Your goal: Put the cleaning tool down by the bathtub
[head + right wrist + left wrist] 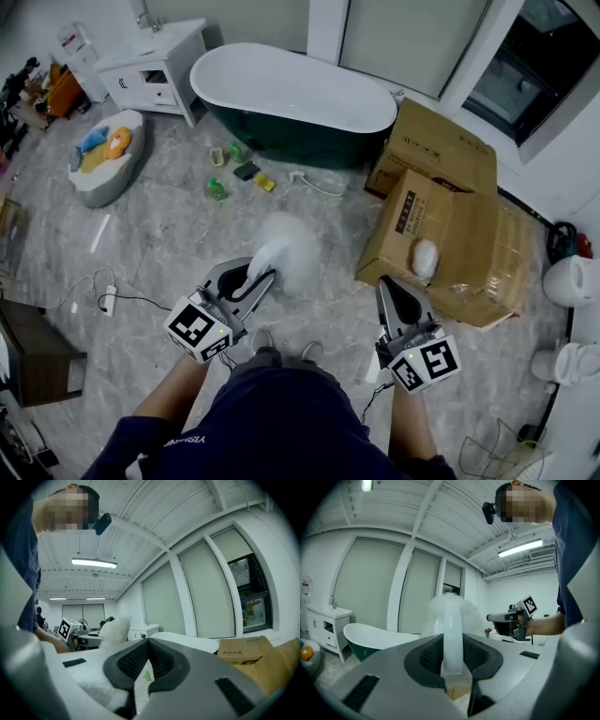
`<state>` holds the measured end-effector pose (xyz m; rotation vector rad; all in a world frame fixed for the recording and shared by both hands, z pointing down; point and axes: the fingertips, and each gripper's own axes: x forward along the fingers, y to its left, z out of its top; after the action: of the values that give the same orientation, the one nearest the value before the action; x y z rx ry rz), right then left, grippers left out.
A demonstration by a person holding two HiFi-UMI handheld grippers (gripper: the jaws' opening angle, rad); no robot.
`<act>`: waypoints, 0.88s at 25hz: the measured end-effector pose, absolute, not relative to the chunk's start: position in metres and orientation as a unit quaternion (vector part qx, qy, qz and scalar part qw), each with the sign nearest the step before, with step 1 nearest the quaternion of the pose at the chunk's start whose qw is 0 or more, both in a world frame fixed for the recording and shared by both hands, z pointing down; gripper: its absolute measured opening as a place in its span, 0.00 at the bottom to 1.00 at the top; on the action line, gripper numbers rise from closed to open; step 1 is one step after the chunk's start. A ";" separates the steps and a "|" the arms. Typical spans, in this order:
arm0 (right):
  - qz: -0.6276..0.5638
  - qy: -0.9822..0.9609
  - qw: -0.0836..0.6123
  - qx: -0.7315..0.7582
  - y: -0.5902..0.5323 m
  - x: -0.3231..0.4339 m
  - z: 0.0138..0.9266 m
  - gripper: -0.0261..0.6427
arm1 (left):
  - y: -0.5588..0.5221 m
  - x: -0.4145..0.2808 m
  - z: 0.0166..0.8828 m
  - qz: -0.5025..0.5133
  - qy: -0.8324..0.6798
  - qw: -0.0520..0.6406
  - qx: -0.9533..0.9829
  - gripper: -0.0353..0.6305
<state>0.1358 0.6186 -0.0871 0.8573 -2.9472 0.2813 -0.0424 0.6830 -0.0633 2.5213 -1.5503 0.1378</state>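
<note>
The cleaning tool is a fluffy white duster on a white plastic handle. My left gripper is shut on that handle, and the fluffy head sticks out ahead of the jaws above the marble floor. In the left gripper view the handle stands upright between the black pads, with the fluff above. The bathtub, white inside and dark green outside, stands farther ahead by the windows. My right gripper is held level to the right, jaws shut on nothing; its pads meet at the tip.
Two big cardboard boxes lie right of the tub, a white fluffy object on one. Small bottles and a sponge litter the floor before the tub. A white cabinet and a baby tub sit left. A power strip trails cable.
</note>
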 end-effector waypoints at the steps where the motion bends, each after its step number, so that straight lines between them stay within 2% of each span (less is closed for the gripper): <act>1: 0.092 -0.956 0.029 0.277 0.617 0.138 -0.087 0.04 | 0.682 -0.040 -0.063 0.047 -0.521 0.090 0.848 0.21; 22: 0.096 -0.963 0.026 0.251 0.600 0.219 -0.075 0.05 | 0.674 0.035 -0.063 0.056 -0.547 0.078 0.832 0.21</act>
<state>0.2185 0.6000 -0.0753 0.7749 -2.9766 0.2966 0.0347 0.6742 -0.0626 2.4902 -1.6381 0.1678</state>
